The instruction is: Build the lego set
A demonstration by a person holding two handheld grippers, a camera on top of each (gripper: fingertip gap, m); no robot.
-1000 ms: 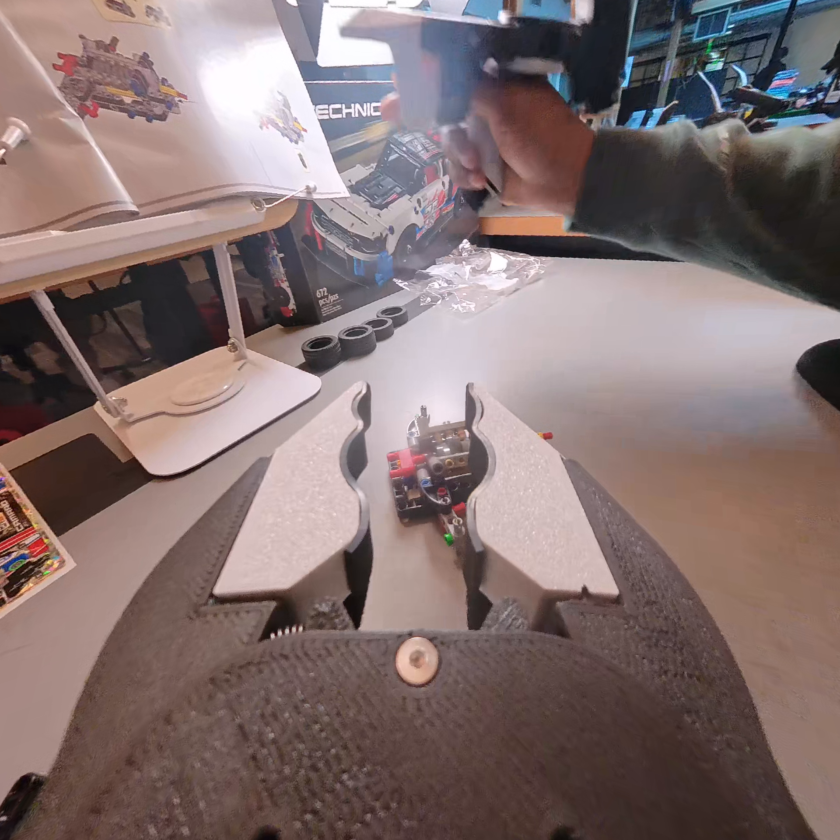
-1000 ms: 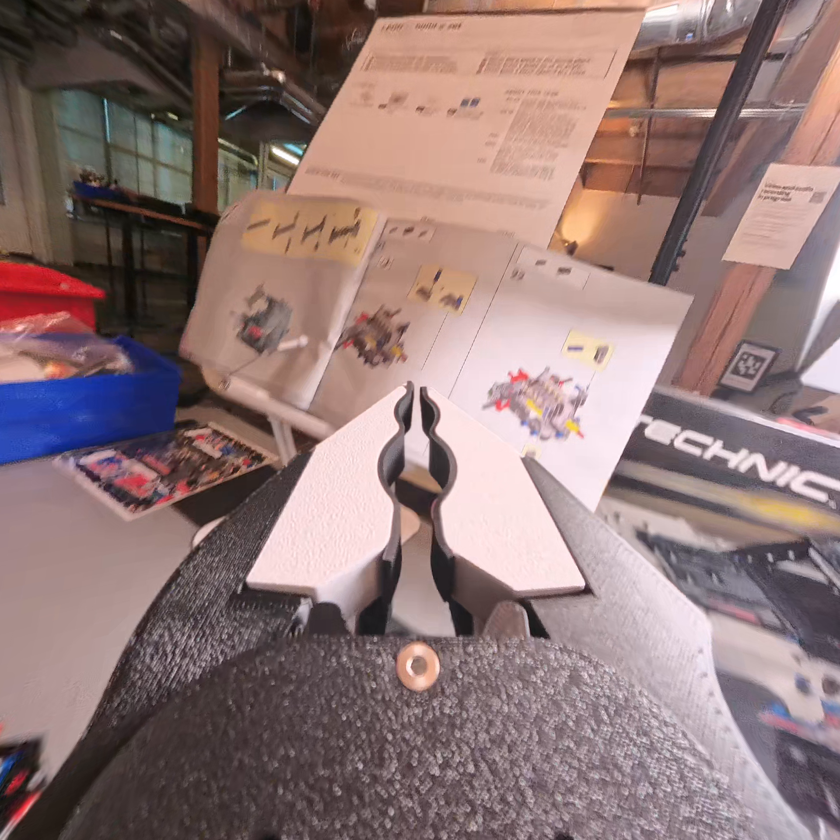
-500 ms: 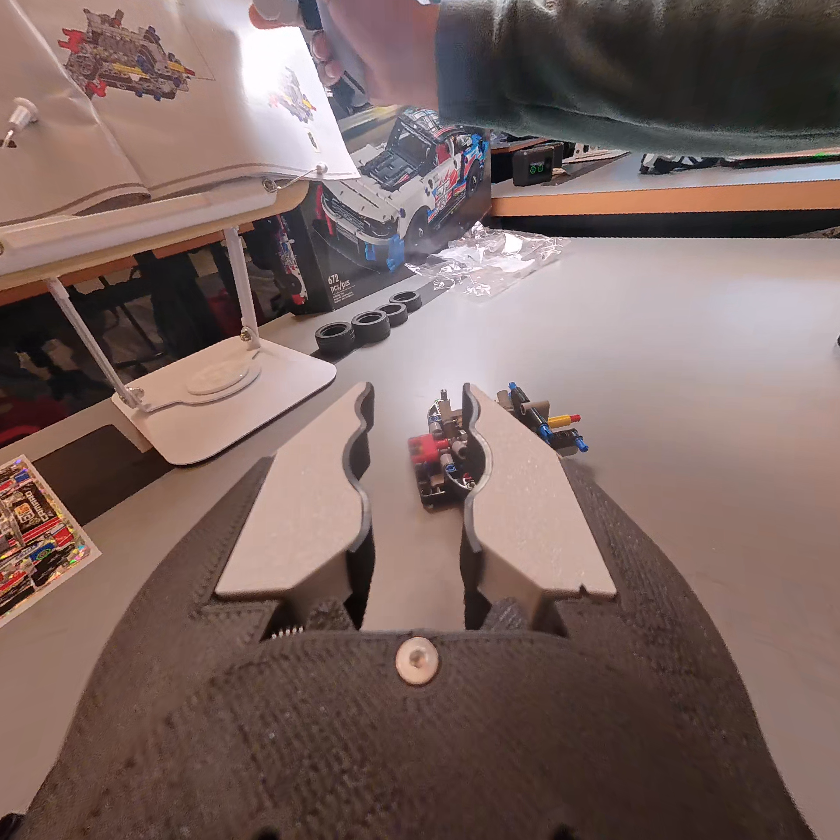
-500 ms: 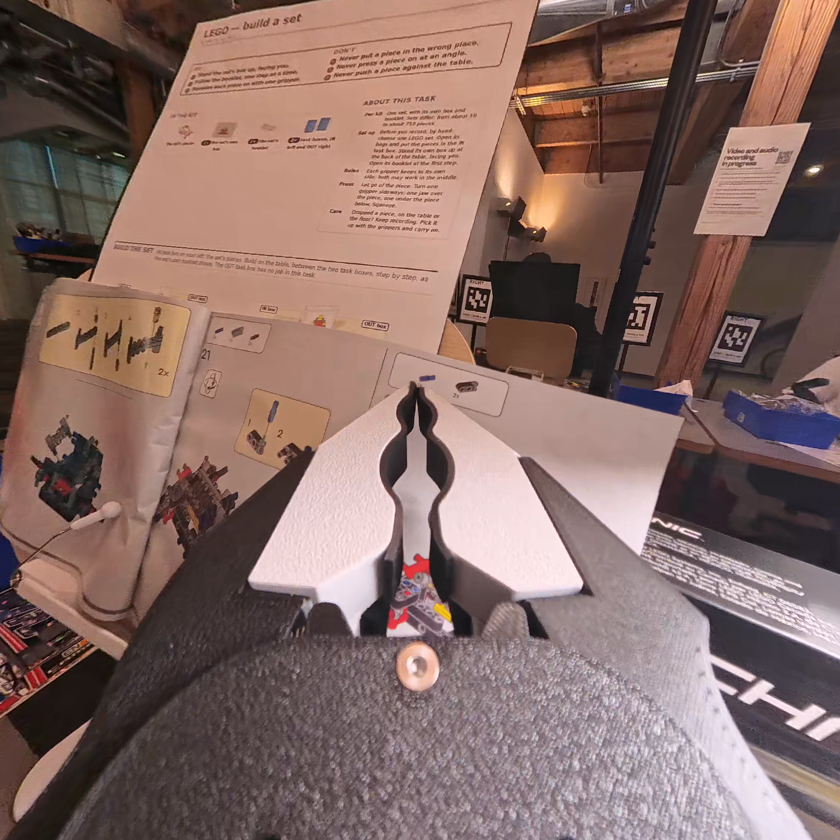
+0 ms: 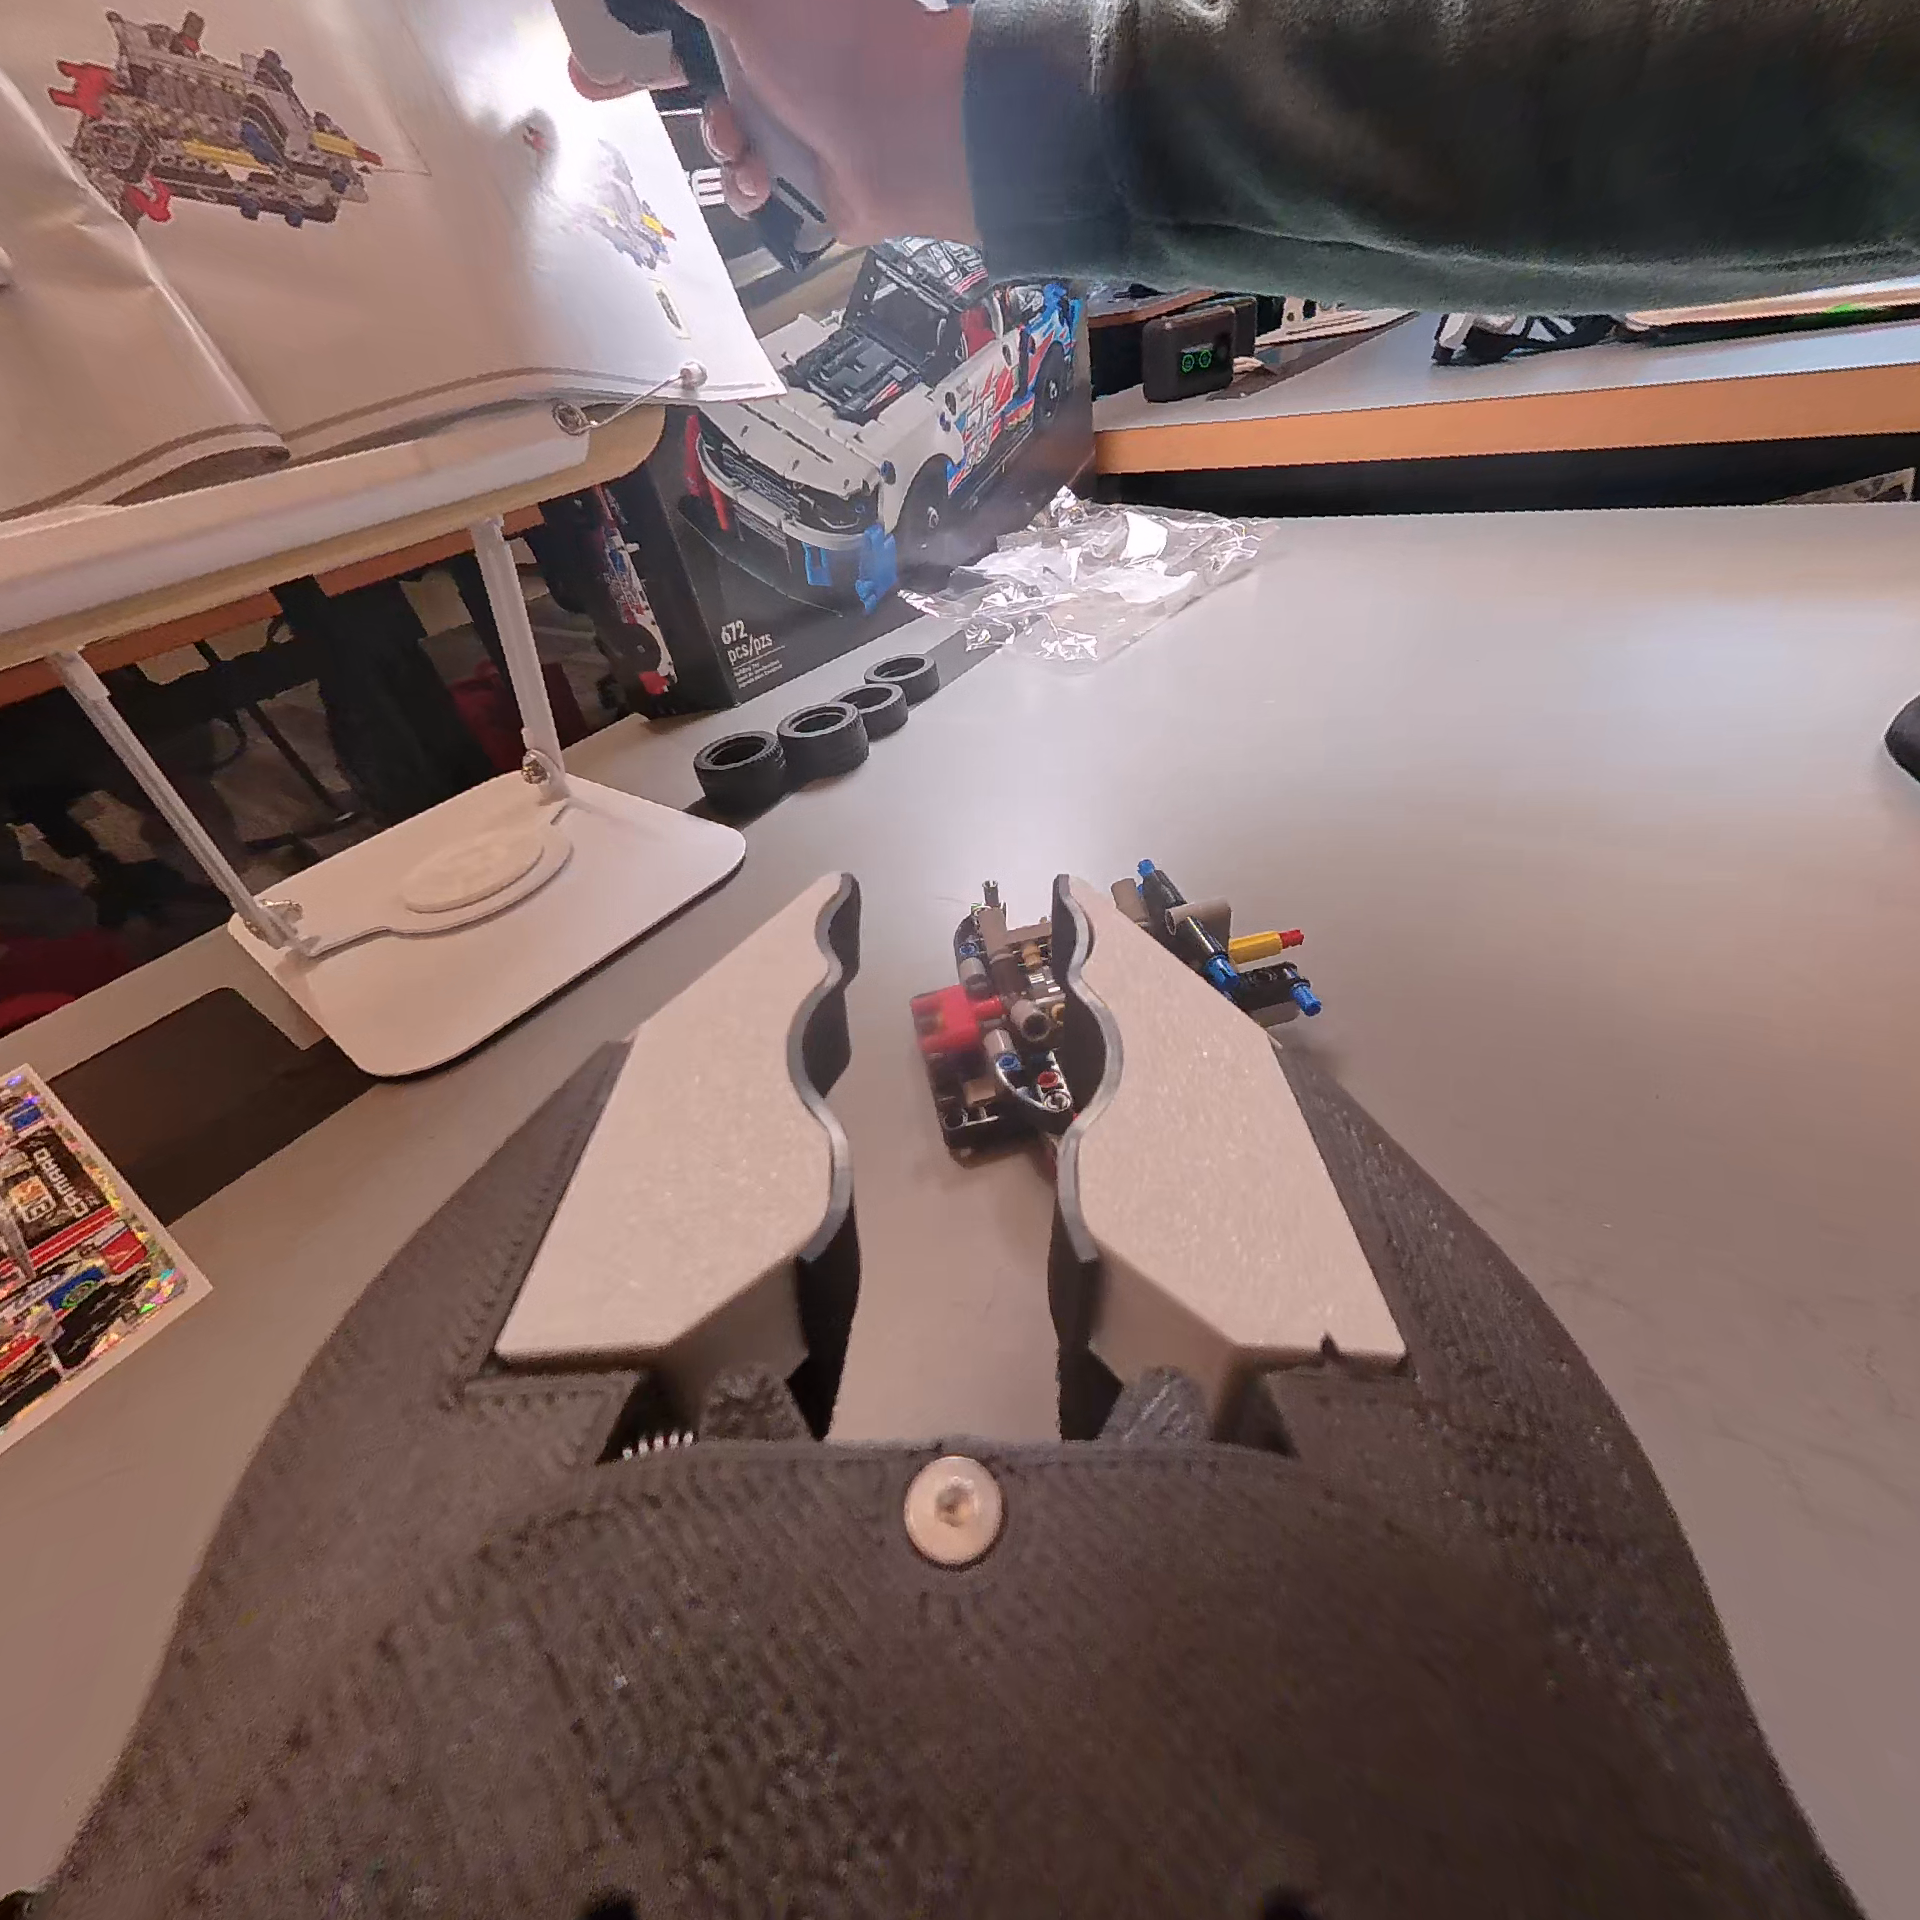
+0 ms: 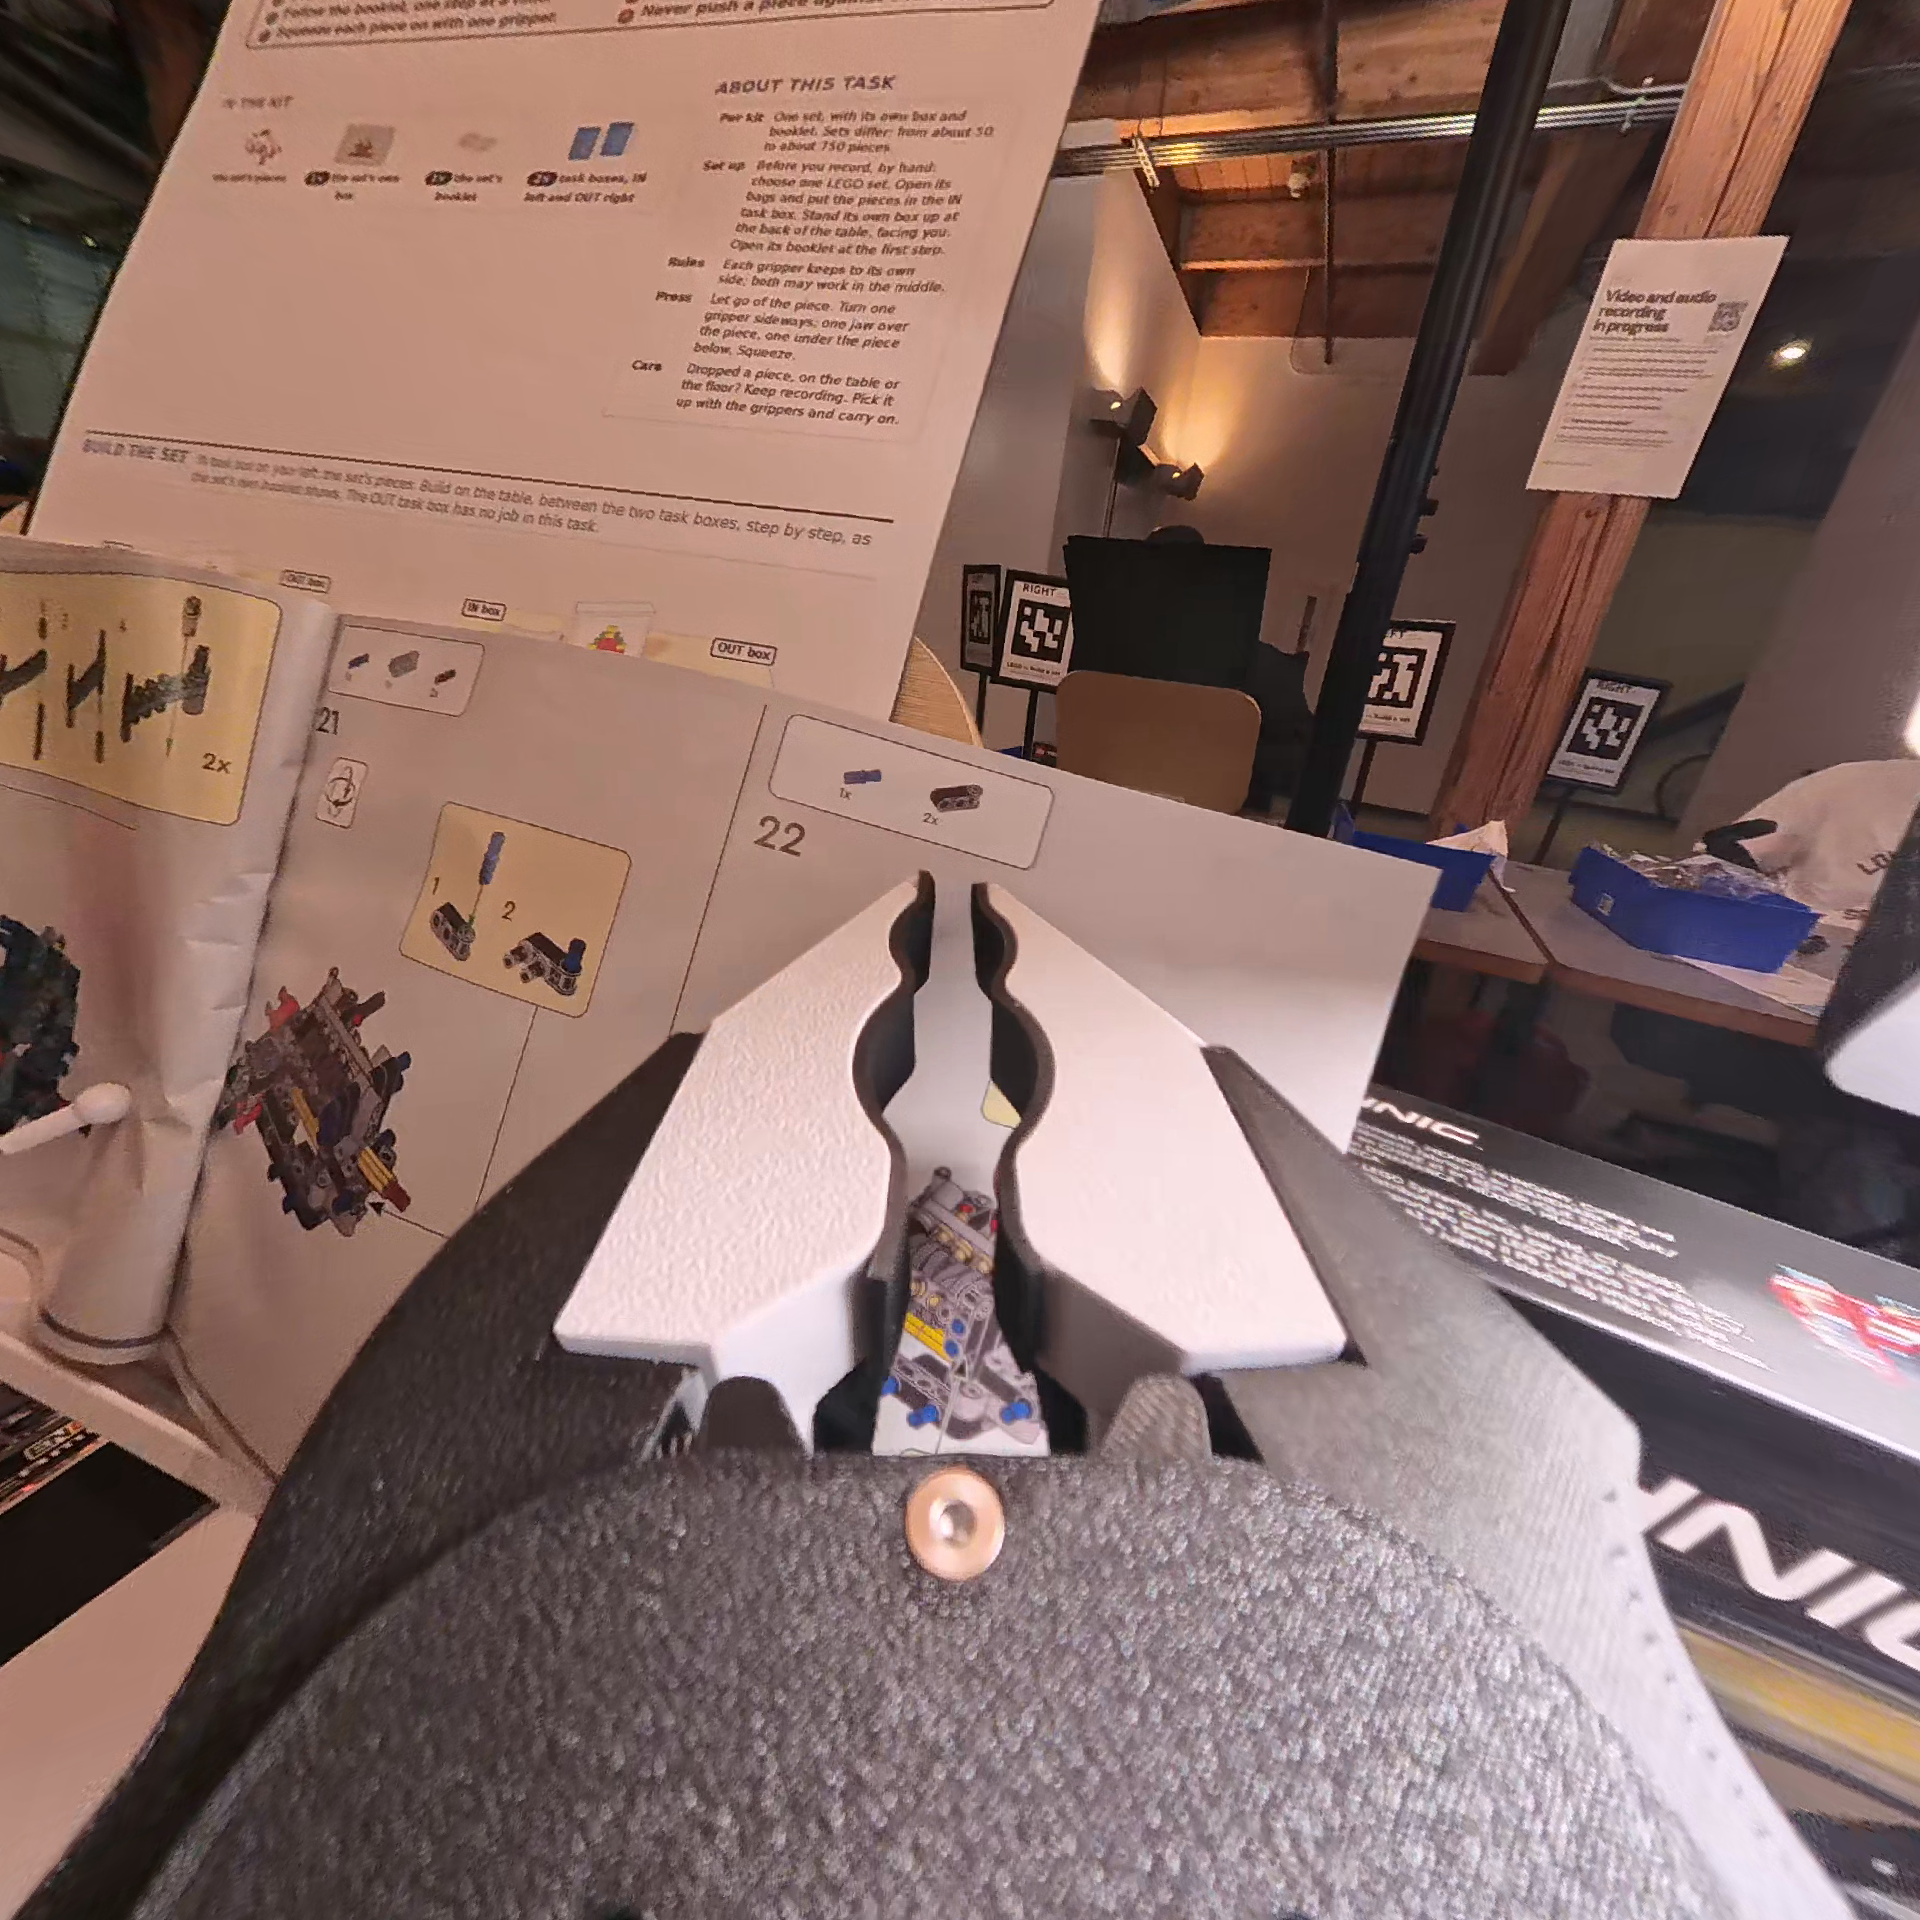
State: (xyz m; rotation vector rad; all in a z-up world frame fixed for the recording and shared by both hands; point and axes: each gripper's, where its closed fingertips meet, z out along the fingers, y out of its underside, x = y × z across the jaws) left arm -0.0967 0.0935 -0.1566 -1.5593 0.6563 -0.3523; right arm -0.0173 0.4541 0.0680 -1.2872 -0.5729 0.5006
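A small red, grey and black lego assembly (image 5: 997, 1029) lies on the grey table, just ahead of my left gripper (image 5: 951, 899). That gripper is open and empty, and its right finger covers part of the assembly. A second small piece group with blue and yellow pins (image 5: 1236, 951) lies just right of it. My right gripper (image 6: 951, 885) is raised in front of the right page of the open instruction booklet (image 6: 1195, 935). Its jaws are almost closed, with a narrow slit, and hold nothing. The booklet also shows in the left wrist view (image 5: 312, 260).
The booklet stand's white base (image 5: 499, 935) sits left of the assembly. Several black tyres (image 5: 821, 732), the set's box (image 5: 883, 436) and an empty plastic bag (image 5: 1091, 582) lie behind. A sticker sheet (image 5: 62, 1247) is at left. A sleeved arm (image 5: 1455, 135) reaches overhead. A large printed sheet (image 6: 520, 260) stands behind the booklet. Some 45 cm of space lies between my two pairs of fingers.
The right gripper rose and closed in on the booklet's right page, its arm now stretched across the top of the left wrist view. The left gripper shifted slightly; the second piece group came into view.
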